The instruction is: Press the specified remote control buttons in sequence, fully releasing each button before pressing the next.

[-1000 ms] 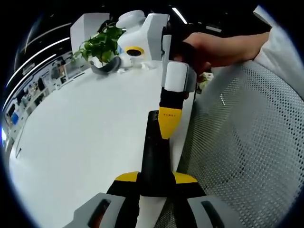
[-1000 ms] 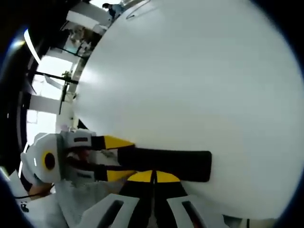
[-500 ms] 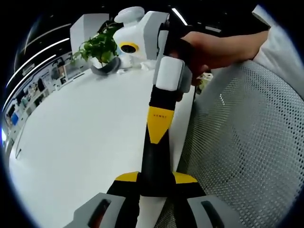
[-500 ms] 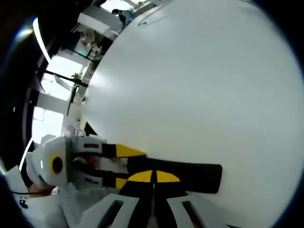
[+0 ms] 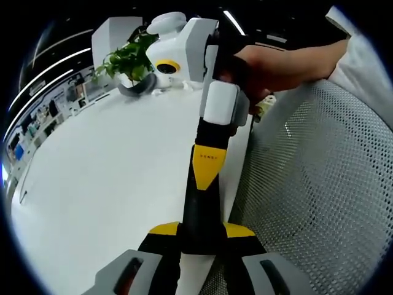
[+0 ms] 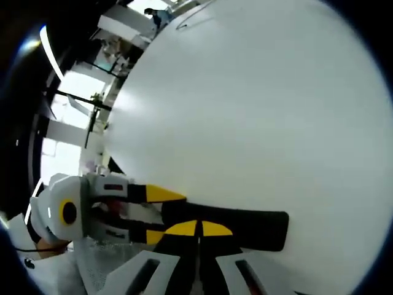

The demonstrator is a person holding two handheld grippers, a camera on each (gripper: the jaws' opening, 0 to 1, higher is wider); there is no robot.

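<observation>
A long black remote (image 5: 200,212) lies at the near edge of the white table (image 5: 104,184), and my left gripper (image 5: 201,230) is shut on its near end. My right gripper (image 5: 206,177) comes down from above in a hand (image 5: 276,61), shut, with its yellow tip resting on the remote's top face. In the right gripper view the remote (image 6: 252,221) lies crosswise just past my right gripper (image 6: 198,228), whose tips meet over it. There my left gripper (image 6: 159,214) clamps the remote's left end. The buttons are hidden.
A grey mesh chair back (image 5: 319,184) stands close on the right of the table edge. A potted plant (image 5: 132,58) sits at the table's far end. The wide white tabletop (image 6: 245,104) stretches beyond the remote.
The right gripper's tip slid down the remote toward my left gripper, then stayed almost still. The left gripper kept its hold on the remote.
</observation>
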